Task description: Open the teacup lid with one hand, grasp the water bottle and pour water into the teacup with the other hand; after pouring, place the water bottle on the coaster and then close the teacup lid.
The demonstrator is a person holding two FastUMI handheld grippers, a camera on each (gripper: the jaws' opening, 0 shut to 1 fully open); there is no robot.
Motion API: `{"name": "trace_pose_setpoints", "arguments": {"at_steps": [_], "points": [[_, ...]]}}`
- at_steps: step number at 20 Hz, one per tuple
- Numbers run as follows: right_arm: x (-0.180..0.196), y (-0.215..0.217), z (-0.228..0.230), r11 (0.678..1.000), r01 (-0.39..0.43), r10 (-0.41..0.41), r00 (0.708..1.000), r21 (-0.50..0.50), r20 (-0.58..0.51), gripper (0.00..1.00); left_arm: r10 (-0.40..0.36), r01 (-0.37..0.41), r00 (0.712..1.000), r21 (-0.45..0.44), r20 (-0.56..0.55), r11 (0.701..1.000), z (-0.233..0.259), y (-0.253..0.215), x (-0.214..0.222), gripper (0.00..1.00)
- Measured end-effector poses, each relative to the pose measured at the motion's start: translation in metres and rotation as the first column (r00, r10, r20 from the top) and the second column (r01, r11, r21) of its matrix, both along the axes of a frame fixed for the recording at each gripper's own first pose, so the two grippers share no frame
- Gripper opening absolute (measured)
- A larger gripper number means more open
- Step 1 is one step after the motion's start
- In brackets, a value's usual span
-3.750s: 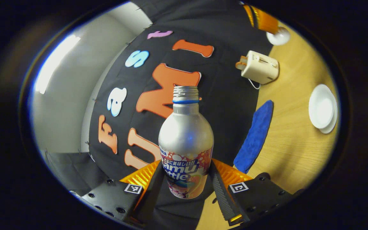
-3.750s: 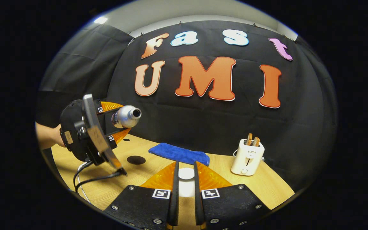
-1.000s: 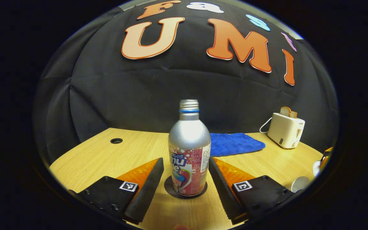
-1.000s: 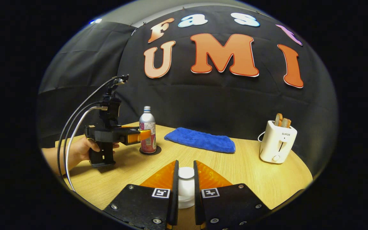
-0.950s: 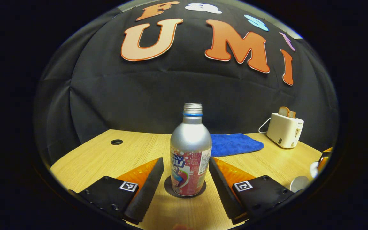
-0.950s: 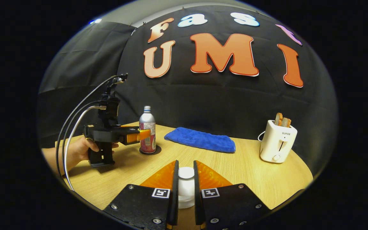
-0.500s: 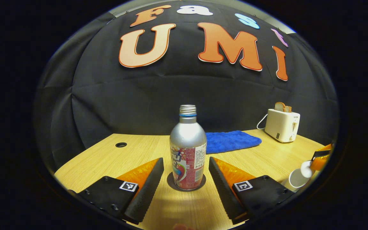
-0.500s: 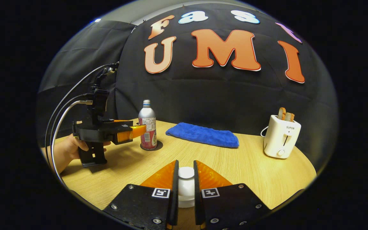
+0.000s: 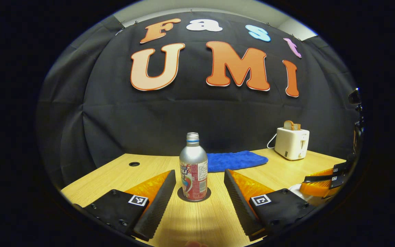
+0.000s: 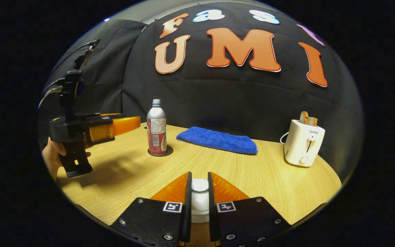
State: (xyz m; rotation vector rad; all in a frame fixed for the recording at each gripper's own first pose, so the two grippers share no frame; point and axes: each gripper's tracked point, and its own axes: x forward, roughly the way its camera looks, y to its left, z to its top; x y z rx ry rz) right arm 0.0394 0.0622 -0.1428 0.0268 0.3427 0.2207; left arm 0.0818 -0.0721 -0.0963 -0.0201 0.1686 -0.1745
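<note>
Wooden table [image 10: 252, 178]: dark coaster [image 9: 194, 198] carrying the upright bottle [image 9: 193, 166]; blue cloth [image 10: 218, 140] along the far edge; white toaster [image 10: 303, 142] near the far right edge.

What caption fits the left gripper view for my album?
Open left gripper facing the bottle, upright on its coaster, with a blue towel and toaster behind.

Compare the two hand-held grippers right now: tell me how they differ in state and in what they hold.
The left hand-held gripper is open, fingers spread wide and holding nothing; the right hand-held gripper is shut on the white teacup lid.
The left one is clear of the water bottle, which stands upright on the dark coaster ahead of it; the right one has its lid pinched between both fingers.
Both hover over the wooden table.
</note>
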Motion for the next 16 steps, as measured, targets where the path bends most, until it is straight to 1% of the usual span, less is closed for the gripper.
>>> {"name": "trace_pose_setpoints", "arguments": {"at_steps": [3,4,6,7,8,9,10,11,12,13,14,15,16], "points": [[0.000,0.002,-0.004,1.000,0.000,0.000,1.000,-0.015,0.006,0.24,0.001,0.000,1.000,-0.009,0.017,1.000,0.009,-0.004,-0.008,0.93],[0.002,0.001,-0.004,1.000,0.001,0.000,1.000,-0.023,0.011,0.27,0.000,0.001,1.000,-0.010,0.019,1.000,0.011,-0.005,-0.010,0.89],[0.000,-0.001,0.004,0.999,0.008,-0.007,1.000,-0.031,0.029,0.31,0.003,-0.003,1.000,-0.009,0.019,1.000,0.015,-0.005,-0.013,0.89],[0.000,-0.002,0.010,0.999,0.014,-0.012,0.999,-0.033,0.047,0.34,0.007,-0.007,1.000,-0.014,0.024,1.000,0.019,-0.005,-0.015,0.93],[0.001,-0.005,0.017,0.999,0.024,-0.022,0.997,-0.034,0.072,0.40,0.012,-0.011,0.999,-0.018,0.031,1.000,0.024,-0.005,-0.017,0.93],[0.000,-0.009,0.026,0.999,0.034,-0.030,0.995,-0.035,0.096,0.43,0.020,-0.020,0.999,-0.015,0.034,1.000,0.027,-0.005,-0.018,0.89],[0.000,-0.014,0.036,0.999,0.044,-0.040,0.992,-0.032,0.121,0.51,0.036,-0.036,0.999,-0.002,0.030,0.999,0.029,-0.002,-0.019,0.93],[0.000,-0.018,0.046,0.998,0.055,-0.051,0.988,-0.027,0.144,0.53,0.037,-0.037,0.999,-0.001,0.032,0.999,0.032,-0.004,-0.023,0.93],[-0.001,-0.022,0.057,0.998,0.066,-0.062,0.984,-0.020,0.166,0.58,0.037,-0.037,0.999,-0.010,0.037,0.999,0.037,-0.006,-0.025,0.93],[-0.002,-0.027,0.067,0.997,0.078,-0.074,0.979,-0.016,0.188,0.61,0.040,-0.039,0.998,-0.015,0.039,0.999,0.041,-0.007,-0.029,0.91],[-0.003,-0.033,0.079,0.996,0.092,-0.086,0.974,-0.018,0.212,0.68,0.042,-0.041,0.998,-0.022,0.044,0.999,0.046,-0.008,-0.033,0.89],[-0.006,-0.038,0.089,0.994,0.105,-0.097,0.968,-0.023,0.233,0.70,0.050,-0.048,0.998,-0.025,0.049,0.999,0.051,-0.008,-0.037,0.89],[-0.007,-0.043,0.099,0.993,0.118,-0.107,0.961,-0.029,0.254,0.75,0.054,-0.053,0.997,-0.027,0.060,0.998,0.055,-0.008,-0.041,0.93]]}}
